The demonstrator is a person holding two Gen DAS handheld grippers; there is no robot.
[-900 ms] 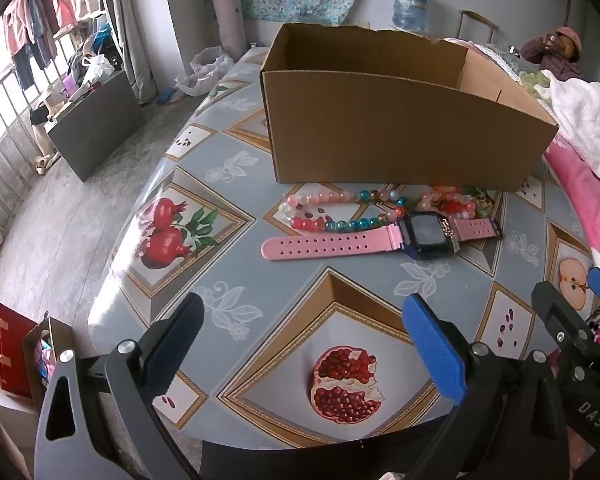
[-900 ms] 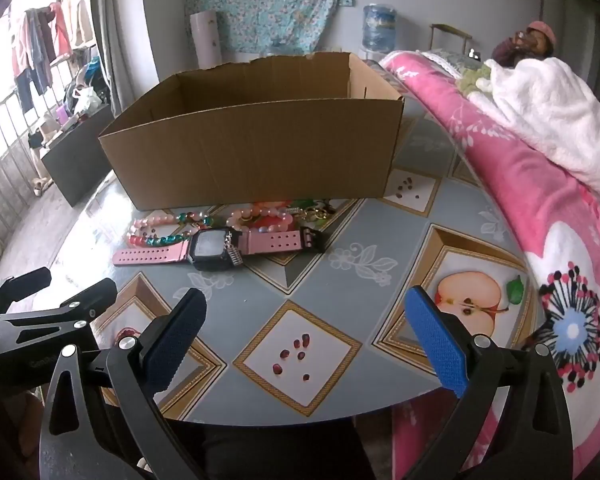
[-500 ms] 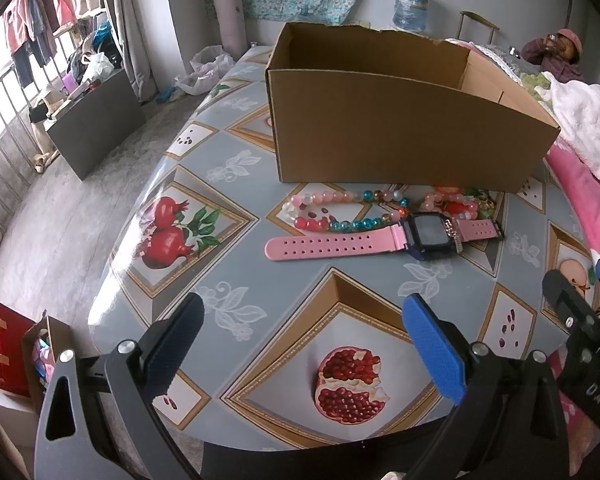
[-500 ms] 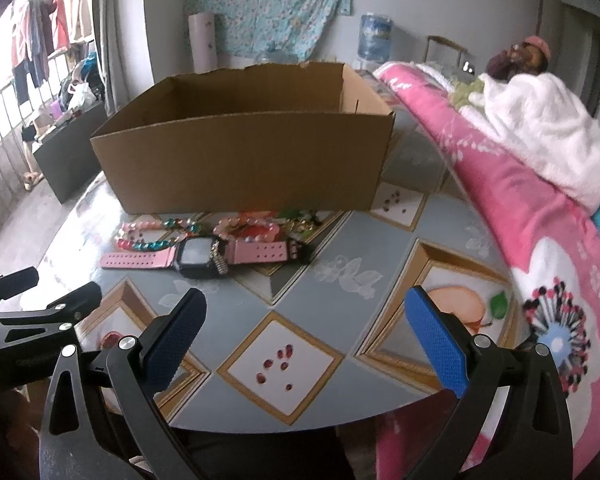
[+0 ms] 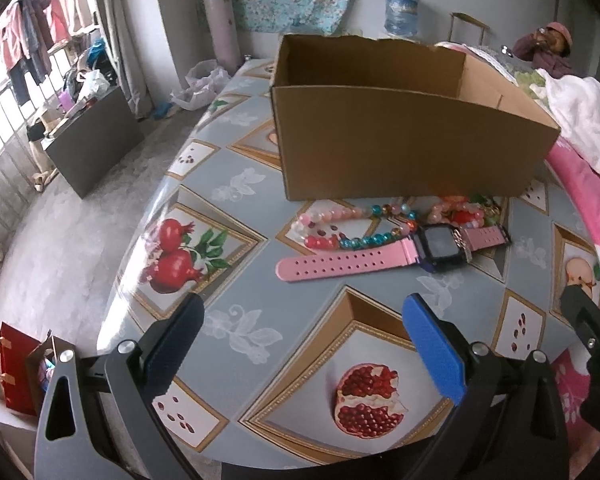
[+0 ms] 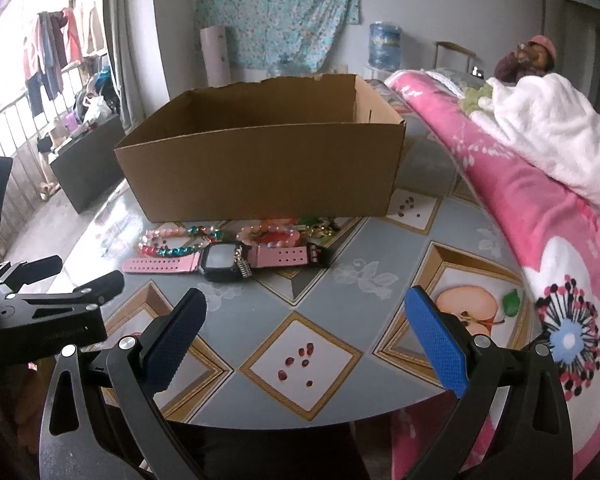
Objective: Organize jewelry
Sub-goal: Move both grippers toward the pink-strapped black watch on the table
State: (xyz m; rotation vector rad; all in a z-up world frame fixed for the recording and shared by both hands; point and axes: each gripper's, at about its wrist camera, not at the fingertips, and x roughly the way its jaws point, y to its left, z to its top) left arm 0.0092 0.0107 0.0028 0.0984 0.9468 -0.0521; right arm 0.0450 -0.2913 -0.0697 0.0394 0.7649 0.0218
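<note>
Left wrist: watch [image 5: 440,246] (pink strap) beside box [image 5: 400,152].

Soft daylight from the left, sharp centre, heavy fisheye bending at edges.

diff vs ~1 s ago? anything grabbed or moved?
Nothing grabbed or let go. Both grippers drifted slightly: in the left wrist view the cardboard box and pink-strapped watch slid right, and the right gripper slipped further toward that view's right edge. The left gripper and right gripper stay open and empty. Watch, bead bracelets and box lie where they were on the table.
</note>
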